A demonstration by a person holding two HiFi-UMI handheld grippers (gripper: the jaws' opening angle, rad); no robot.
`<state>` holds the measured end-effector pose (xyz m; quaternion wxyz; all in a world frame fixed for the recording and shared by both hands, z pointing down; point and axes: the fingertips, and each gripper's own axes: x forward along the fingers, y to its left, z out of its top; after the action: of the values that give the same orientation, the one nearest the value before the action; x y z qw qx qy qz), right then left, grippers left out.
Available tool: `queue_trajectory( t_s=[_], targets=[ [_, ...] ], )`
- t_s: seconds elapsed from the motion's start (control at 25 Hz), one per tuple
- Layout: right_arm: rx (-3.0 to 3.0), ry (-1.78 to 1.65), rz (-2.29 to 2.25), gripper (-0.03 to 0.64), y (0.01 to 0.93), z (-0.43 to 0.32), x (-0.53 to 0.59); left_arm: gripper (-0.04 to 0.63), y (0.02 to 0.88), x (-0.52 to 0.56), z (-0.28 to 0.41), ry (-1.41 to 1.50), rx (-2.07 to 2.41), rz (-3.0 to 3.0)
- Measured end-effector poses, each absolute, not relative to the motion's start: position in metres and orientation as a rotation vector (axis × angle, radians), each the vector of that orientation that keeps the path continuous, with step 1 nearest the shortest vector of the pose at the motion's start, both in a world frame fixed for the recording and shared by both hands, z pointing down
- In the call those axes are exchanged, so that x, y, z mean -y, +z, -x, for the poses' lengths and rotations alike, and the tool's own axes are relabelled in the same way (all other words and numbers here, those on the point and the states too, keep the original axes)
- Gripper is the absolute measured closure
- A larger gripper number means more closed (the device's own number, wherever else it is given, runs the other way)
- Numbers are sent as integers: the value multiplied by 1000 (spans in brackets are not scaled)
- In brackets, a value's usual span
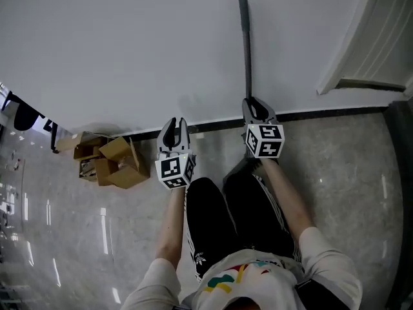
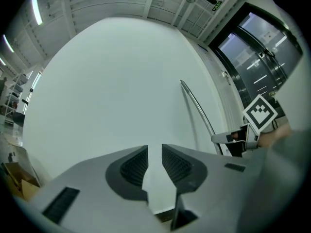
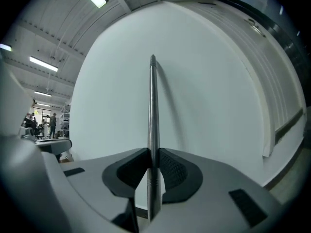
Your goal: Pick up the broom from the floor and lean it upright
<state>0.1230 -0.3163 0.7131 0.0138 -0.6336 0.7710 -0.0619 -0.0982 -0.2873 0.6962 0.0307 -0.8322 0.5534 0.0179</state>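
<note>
The broom's grey metal handle [image 1: 246, 44] stands upright close against the white wall, its dark tip at the top. My right gripper [image 1: 256, 106] is shut on the handle low down; in the right gripper view the handle [image 3: 153, 106] runs straight up between the ribbed pads [image 3: 171, 169] of that gripper [image 3: 153, 152]. My left gripper [image 1: 174, 128] hovers apart to the left, jaws a narrow gap apart, and grips nothing [image 2: 154, 152]. The left gripper view shows the handle [image 2: 197, 110] and the right gripper [image 2: 232, 139] off to its right. The broom head is hidden.
Several cardboard boxes [image 1: 111, 161] lie on the floor by the wall at left. A dark baseboard [image 1: 335, 113] runs along the wall's foot. A white door frame [image 1: 361, 50] is at right. The person's black-trousered legs [image 1: 219, 225] stand just behind the grippers.
</note>
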Motion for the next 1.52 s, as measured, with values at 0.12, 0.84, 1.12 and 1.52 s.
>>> queue_trajectory(
  t_s=[0.12,0.84,1.12,1.52],
  targets=[
    [-2386,-188,2009,531,712,-125,325,471,700,288,92,48,-1699,2579],
    [-2425,-136,1982,528,708,-115,331,471,701,287,93,78,-1721,2594],
    [-2404,31,1873,528,655,-117,301,471,667,283,84,179,-1673,2583],
    [-2541,40,1694,604,637,-83,235,551,642,259,77,257,-1687,2544]
  ],
)
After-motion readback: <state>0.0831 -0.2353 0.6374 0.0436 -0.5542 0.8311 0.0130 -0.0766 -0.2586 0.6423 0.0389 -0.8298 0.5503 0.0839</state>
